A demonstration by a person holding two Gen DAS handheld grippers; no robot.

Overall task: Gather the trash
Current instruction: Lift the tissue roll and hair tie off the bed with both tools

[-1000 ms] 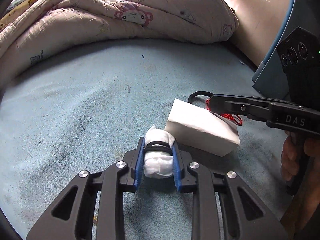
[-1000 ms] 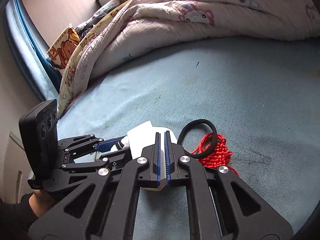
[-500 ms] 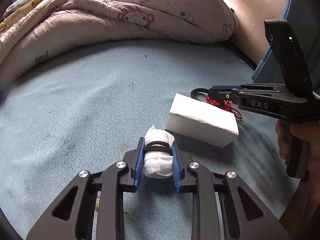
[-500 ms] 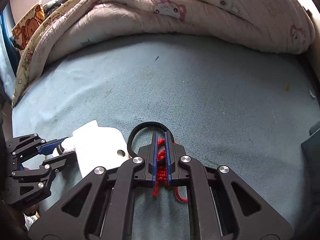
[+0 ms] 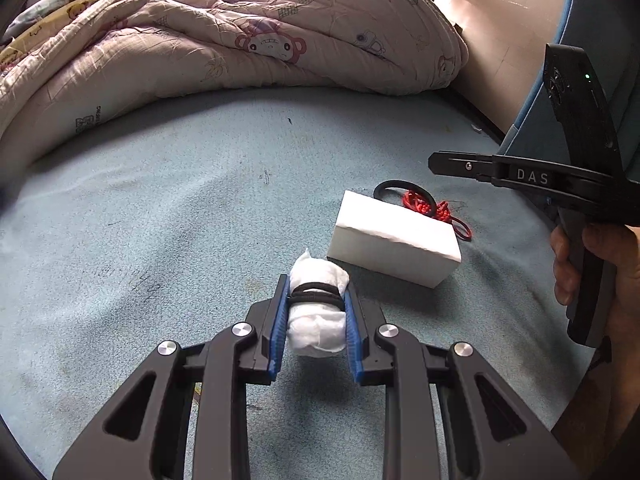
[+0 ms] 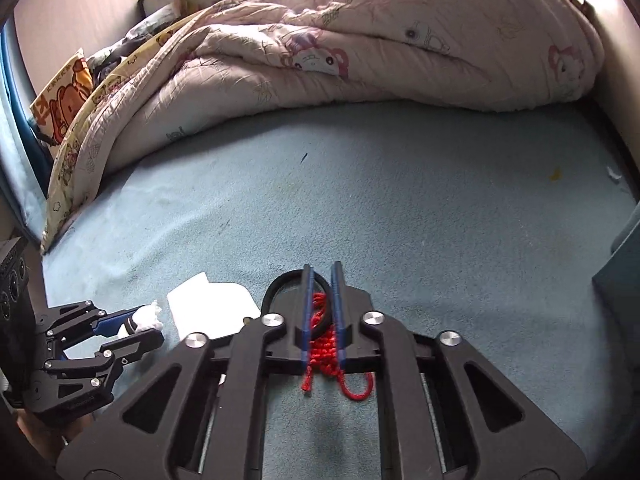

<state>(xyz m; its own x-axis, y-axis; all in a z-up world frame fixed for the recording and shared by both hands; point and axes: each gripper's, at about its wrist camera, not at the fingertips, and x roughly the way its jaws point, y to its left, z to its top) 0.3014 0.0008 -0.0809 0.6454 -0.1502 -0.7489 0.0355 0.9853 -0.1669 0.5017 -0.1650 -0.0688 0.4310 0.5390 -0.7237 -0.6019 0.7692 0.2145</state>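
Left tool [image 5: 316,312] pinching white tissue wad [image 5: 318,320], bound by a black elastic, lifted just over the blue bed sheet [image 5: 180,208]. Wad judged light, soft, compressible; hold across the banded middle adequate. Right tool [image 6: 321,312] opening, jaws spreading around red knotted cord [image 6: 324,350], which lies between the pads on the sheet, not clamped; black hair tie [image 6: 280,286] looped just beyond. Cord judged limp, light, prone to snagging or slipping out; best taken at the dense knotted bunch, not the loose tail. White box [image 5: 394,240] between both tools, near right; rigid, contents not visible. No bin or bag in view. Quilt [image 5: 240,40] heaped far.
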